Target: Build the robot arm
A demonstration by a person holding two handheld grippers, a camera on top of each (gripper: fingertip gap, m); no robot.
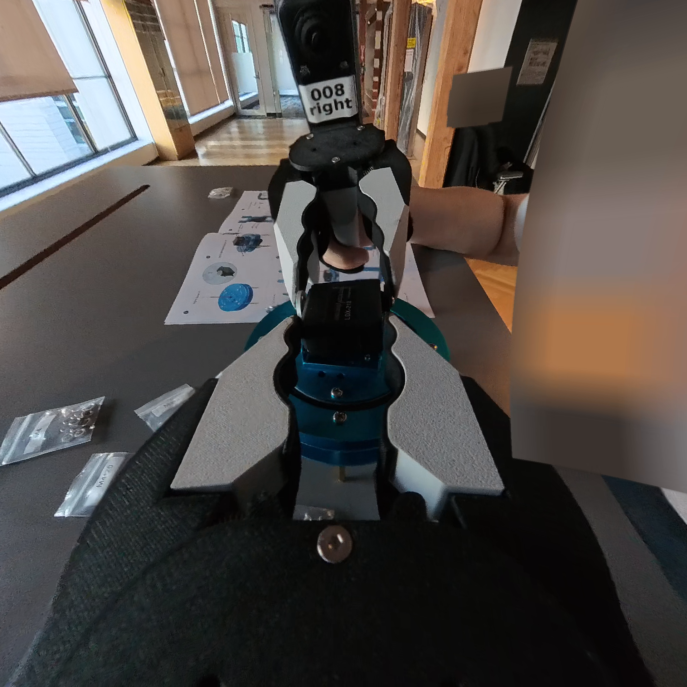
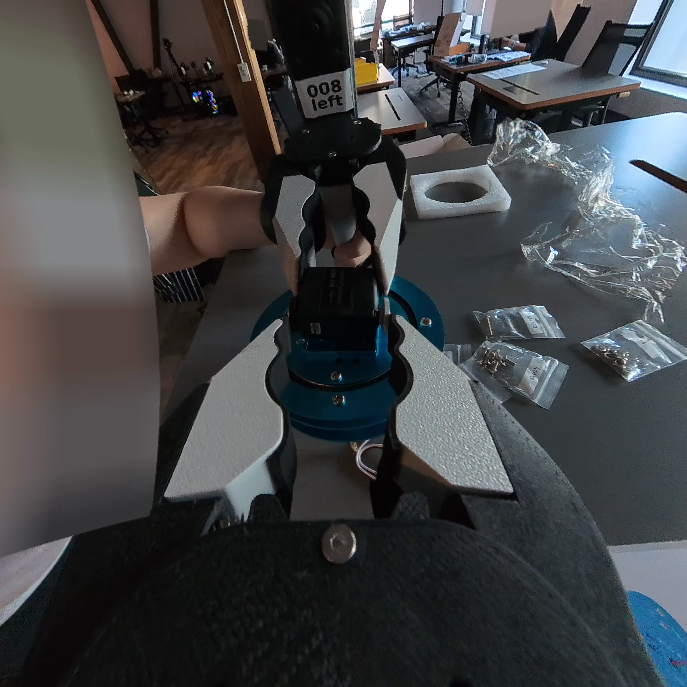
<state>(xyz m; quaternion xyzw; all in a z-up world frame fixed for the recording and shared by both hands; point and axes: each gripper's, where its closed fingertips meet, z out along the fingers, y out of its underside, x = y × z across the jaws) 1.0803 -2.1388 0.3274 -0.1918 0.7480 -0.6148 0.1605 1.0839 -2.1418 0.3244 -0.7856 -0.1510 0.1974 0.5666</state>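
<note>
Tabletop (image 2: 520, 260) of dark grey laminate, on which a blue anodised round metal base (image 1: 336, 412) carrying a black box-shaped servo (image 1: 340, 316) is set. The servo is flanked on opposite sides by the left tool (image 1: 340, 327) and right tool (image 2: 336, 327), each partly open; firm contact cannot be confirmed. Clear screw bags (image 2: 515, 366) are seen nearby.

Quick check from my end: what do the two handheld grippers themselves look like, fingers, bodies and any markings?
Both match: the left gripper and right gripper each have two pale grey, grainy-textured fingers with wavy black inner edges, on a black textured body fastened by a silver hex screw. Each carries a black upright camera mast with a white printed label. No sleeves are visible.
</note>
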